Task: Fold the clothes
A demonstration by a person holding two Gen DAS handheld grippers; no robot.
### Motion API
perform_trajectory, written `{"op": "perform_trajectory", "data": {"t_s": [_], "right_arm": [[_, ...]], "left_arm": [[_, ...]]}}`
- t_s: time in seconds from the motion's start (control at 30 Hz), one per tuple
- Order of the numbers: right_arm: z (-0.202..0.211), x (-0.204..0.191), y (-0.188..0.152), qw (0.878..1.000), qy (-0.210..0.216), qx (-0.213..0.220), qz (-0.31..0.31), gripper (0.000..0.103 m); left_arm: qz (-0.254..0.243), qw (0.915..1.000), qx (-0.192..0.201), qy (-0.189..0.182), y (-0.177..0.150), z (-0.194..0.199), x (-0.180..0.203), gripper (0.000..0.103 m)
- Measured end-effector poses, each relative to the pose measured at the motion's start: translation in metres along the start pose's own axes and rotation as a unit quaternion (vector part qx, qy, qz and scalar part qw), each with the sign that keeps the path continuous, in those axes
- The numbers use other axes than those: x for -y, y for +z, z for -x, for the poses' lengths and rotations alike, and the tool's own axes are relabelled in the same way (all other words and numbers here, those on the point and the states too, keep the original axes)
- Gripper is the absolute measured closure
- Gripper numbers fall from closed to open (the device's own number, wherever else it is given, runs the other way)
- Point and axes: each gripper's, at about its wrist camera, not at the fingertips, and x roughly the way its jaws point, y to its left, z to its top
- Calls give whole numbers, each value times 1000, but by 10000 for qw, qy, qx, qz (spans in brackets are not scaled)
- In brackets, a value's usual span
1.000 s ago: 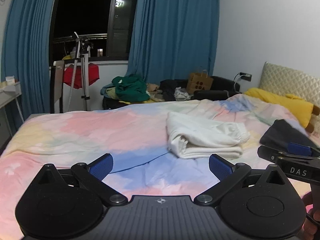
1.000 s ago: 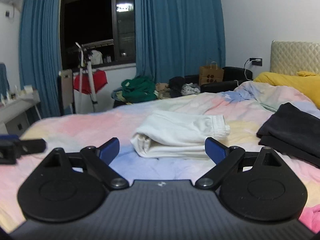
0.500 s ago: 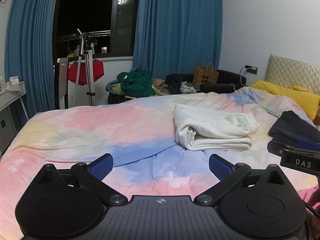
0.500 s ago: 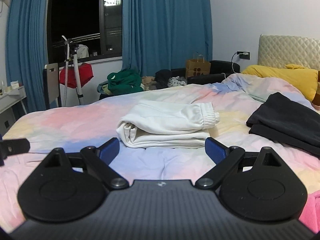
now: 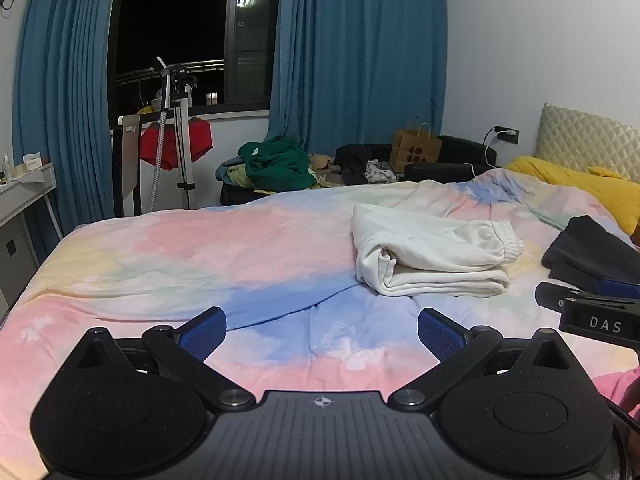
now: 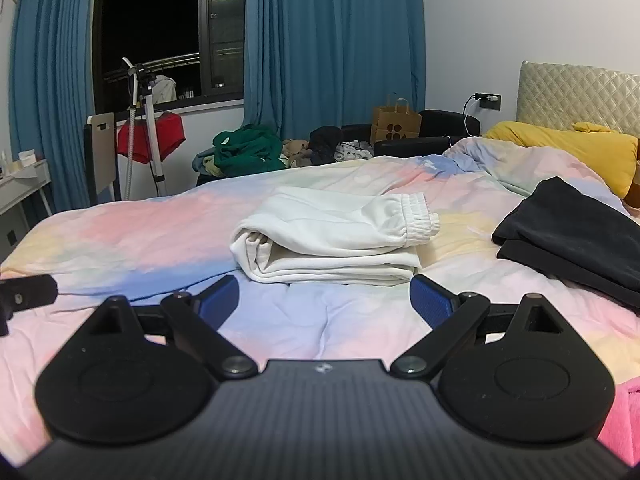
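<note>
White sweatpants [image 5: 432, 252] [image 6: 332, 236] lie folded in a compact stack on the pastel duvet [image 5: 180, 256] [image 6: 120, 236], cuff end to the right. A folded black garment [image 5: 592, 252] [image 6: 568, 236] lies further right. My left gripper [image 5: 320, 330] hovers open above the duvet, short and left of the sweatpants, holding nothing. My right gripper [image 6: 324, 298] is open too, its fingertips just in front of the stack's near edge, not touching it. In the left wrist view the right gripper shows at the right edge [image 5: 592, 308].
A yellow pillow [image 6: 568, 148] and quilted headboard [image 6: 576, 96] are at the right. Behind the bed lie a pile of clothes [image 5: 276, 164], a paper bag [image 5: 416, 152], a tripod [image 5: 176, 132] with a red garment, and blue curtains. A pink cloth [image 6: 628, 416] shows at bottom right.
Both grippers have drawn back and steadied. The white stack has shifted right in the left wrist view, and sits lower and closer to the fingertips in the right wrist view. Jaws stay open.
</note>
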Motion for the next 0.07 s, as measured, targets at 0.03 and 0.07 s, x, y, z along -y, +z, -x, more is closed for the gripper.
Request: {"op": "perform_trajectory", "data": {"t_s": [0.03, 0.07], "right_arm": [[0, 0, 0, 10000, -9, -8, -3, 9], [-1, 0, 0, 10000, -19, -17, -5, 9]], "left_arm": [[-6, 10000, 0, -2, 0, 0, 0, 0], [-11, 10000, 0, -6, -1, 0, 1, 0]]}}
